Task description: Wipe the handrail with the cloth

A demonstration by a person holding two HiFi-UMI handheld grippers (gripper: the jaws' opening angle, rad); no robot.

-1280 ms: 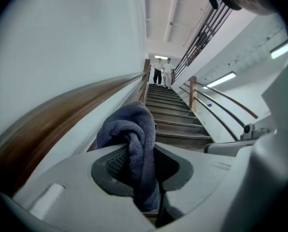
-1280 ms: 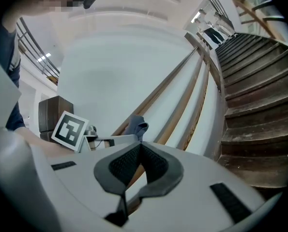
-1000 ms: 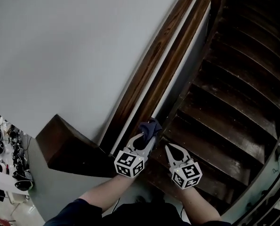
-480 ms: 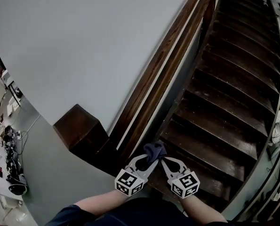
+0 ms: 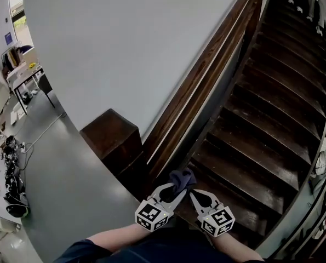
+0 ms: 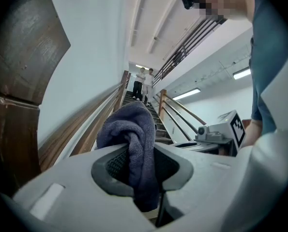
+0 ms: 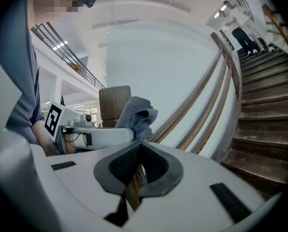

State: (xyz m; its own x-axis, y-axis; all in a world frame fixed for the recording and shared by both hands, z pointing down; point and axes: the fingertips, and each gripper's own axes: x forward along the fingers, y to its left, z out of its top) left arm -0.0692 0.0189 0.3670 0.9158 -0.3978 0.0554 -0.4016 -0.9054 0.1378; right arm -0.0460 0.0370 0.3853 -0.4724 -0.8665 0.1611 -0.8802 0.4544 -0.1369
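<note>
A dark blue cloth (image 5: 182, 178) (image 6: 132, 134) is bunched up and clamped in my left gripper (image 5: 179, 187) (image 6: 143, 154), near the bottom of the stairs. The dark wooden handrail (image 5: 206, 73) (image 6: 83, 124) runs up the pale wall to the upper right. The cloth sits just right of the rail's lower end; whether it touches is unclear. My right gripper (image 5: 193, 194) (image 7: 138, 148) is close beside the left one, jaws shut with nothing in them. The right gripper view shows the cloth (image 7: 139, 111) and the handrail (image 7: 198, 94).
A square dark wooden newel post (image 5: 110, 137) stands at the rail's foot. Dark wooden steps (image 5: 261, 125) climb to the upper right, with a second railing (image 5: 316, 174) along their right side. People (image 6: 144, 83) stand at the top. Desks and cables (image 5: 9, 163) lie on the floor at left.
The head view has swung left, so the newel post and floor show more. The left gripper with the cloth has drawn back from the rail's lower end; the right gripper has closed in beside it.
</note>
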